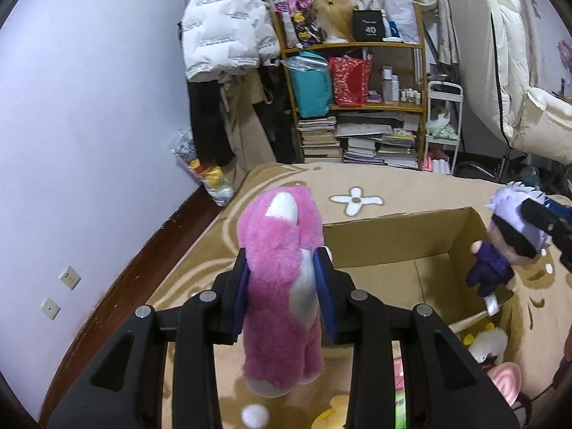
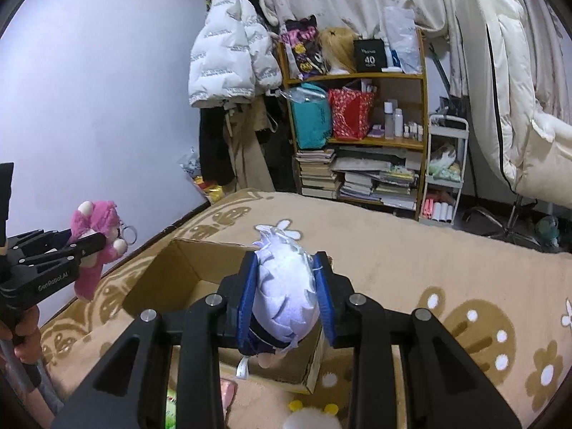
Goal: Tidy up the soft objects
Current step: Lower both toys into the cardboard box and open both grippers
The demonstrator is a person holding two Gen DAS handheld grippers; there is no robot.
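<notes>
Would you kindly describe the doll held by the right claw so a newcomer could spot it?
Find the cardboard box on the beige rug. Above it, the right claw grips a small doll by its head. Its spiky pale-lilac hair and dark purple outfit distinguish it from the fluffy pink bear.

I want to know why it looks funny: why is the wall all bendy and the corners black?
Left wrist view: the fisheye lens bows the wall and leaves black corners; the pink bear looks sharp. Right wrist view: same curved edges, the doll looms large.
</notes>
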